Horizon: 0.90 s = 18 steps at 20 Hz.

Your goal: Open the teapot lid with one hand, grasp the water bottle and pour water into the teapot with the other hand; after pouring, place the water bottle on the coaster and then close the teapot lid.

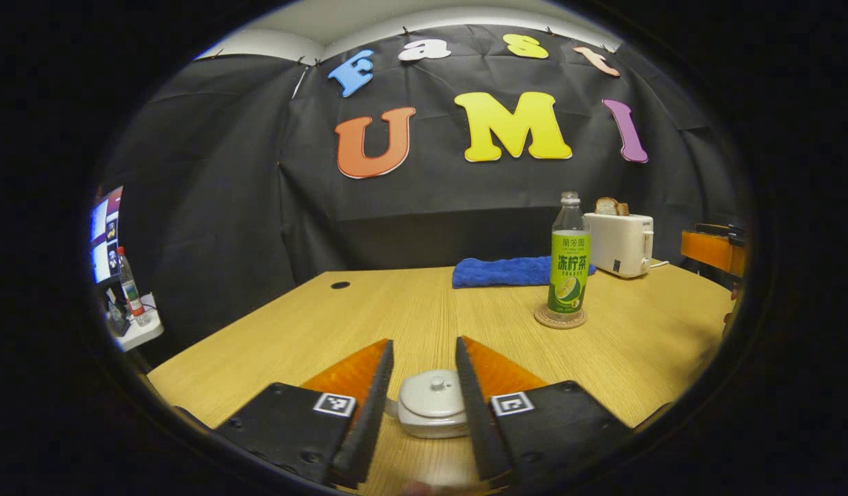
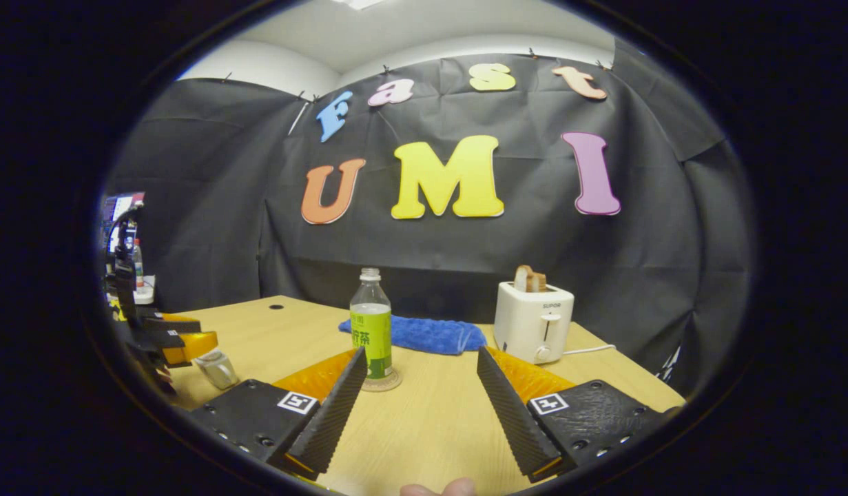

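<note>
- In the left gripper view, the left gripper [image 1: 424,358] hangs over the near edge of a wooden table [image 1: 368,310] with its two fingers spread apart and nothing gripped between them.
- A small pale teapot [image 1: 432,406] sits on the table in the gap between those fingers, with its lid [image 1: 434,391] on; a small knob stands at the lid's middle.
- The fingers stand on either side of the teapot; whether they touch its sides cannot be told.
- Farther back and to the right, the water bottle [image 1: 570,258] stands upright on a round coaster [image 1: 560,318]; it has a green label.
- Behind the bottle lies a folded blue towel [image 1: 506,271], and beside that a white toaster [image 1: 620,242] with bread in its slot.
- In the right gripper view, the right gripper [image 2: 419,372] is held low above the table [image 2: 437,420], its fingers wide apart and empty.
- The water bottle [image 2: 370,324] on its coaster [image 2: 382,383] stands ahead of it, just past the tip of the finger on the left of that view.
- At the left edge of the same view, the left gripper [image 2: 179,344] shows above the teapot [image 2: 217,368].
- The toaster [image 2: 532,320] and towel [image 2: 424,334] stand at the back of the table.
- A fingertip [image 2: 437,489] shows at the bottom edge.
</note>
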Available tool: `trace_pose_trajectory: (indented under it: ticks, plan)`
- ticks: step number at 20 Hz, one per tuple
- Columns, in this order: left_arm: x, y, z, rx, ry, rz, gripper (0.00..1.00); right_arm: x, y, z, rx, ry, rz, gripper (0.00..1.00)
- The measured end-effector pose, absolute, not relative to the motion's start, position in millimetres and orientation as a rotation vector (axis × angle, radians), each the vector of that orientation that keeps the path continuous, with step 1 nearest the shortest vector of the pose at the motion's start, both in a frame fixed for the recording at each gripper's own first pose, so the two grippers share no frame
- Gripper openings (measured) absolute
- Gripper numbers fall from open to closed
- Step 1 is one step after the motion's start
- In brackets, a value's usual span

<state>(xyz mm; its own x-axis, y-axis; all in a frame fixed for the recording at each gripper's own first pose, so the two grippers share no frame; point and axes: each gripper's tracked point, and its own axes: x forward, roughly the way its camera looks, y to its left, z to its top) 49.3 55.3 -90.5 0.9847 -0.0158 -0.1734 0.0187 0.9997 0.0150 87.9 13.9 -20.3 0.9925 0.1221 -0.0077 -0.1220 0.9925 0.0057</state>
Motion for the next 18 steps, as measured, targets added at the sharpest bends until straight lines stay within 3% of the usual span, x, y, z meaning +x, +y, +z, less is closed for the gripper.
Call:
trace_pose_trajectory:
  ticks: [1,2,9,18]
  plan:
    - [45.4,56.3,-75.0,0.023,0.144,-0.006,0.72,85.5,11.3,-20.1,0.007,0.009,0.113,0.95]
    - [40.6,56.6,-61.7,0.03,0.121,0.006,0.99,82.8,7.2,-20.9,0.009,0.012,0.1,0.95]
    - [8.1,38.7,17.3,0.047,0.013,0.013,0.97,44.4,-18.0,14.5,0.022,-0.053,0.015,0.96]
    - [-32.4,-5.8,39.2,-0.025,-0.061,-0.043,0.99,-21.7,-10.3,40.2,0.0,-0.137,-0.032,0.97]
